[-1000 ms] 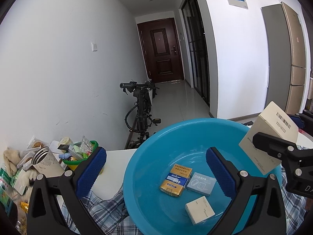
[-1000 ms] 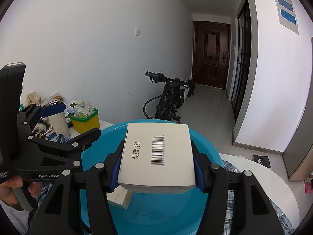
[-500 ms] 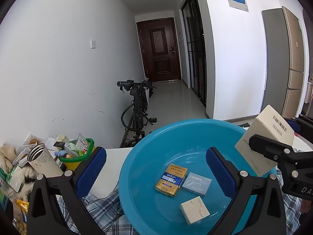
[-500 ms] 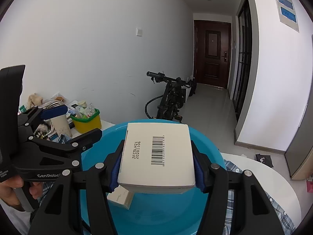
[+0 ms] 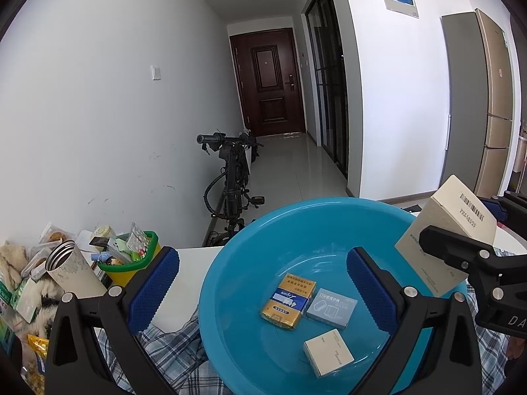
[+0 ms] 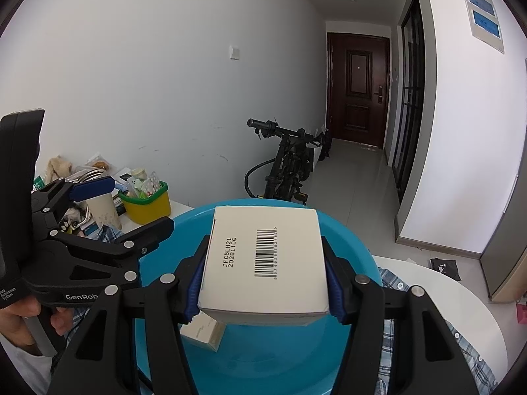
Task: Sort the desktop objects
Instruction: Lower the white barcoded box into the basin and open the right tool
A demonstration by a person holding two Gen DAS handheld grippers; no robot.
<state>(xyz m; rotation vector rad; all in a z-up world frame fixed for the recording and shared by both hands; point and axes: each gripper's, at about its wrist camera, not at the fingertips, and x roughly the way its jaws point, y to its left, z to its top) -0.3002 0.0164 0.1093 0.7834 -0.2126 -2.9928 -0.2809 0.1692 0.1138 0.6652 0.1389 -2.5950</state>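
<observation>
A blue plastic basin [image 5: 250, 247] stands on the table, also in the right wrist view [image 6: 346, 240]. In it lie a yellow packet [image 5: 288, 298], a pale blue box [image 5: 332, 303] and a small cream box [image 5: 328, 352]. My right gripper [image 6: 265, 291] is shut on a large white barcode box [image 6: 263, 256], held above the basin's right rim; the box shows in the left wrist view [image 5: 444, 230]. My left gripper [image 5: 263, 291] is open and empty over the basin's near left side.
A yellow tub with a green rim [image 5: 131, 263], a patterned metal cup [image 5: 70, 270] and snack packets [image 5: 19, 296] crowd the table's left. A checked cloth [image 5: 171, 352] lies under the basin. A bicycle [image 5: 232, 177] stands by the wall behind.
Both grippers have shifted slightly, so the basin sits a little lower and further left in the left wrist view. The right gripper still holds the white box.
</observation>
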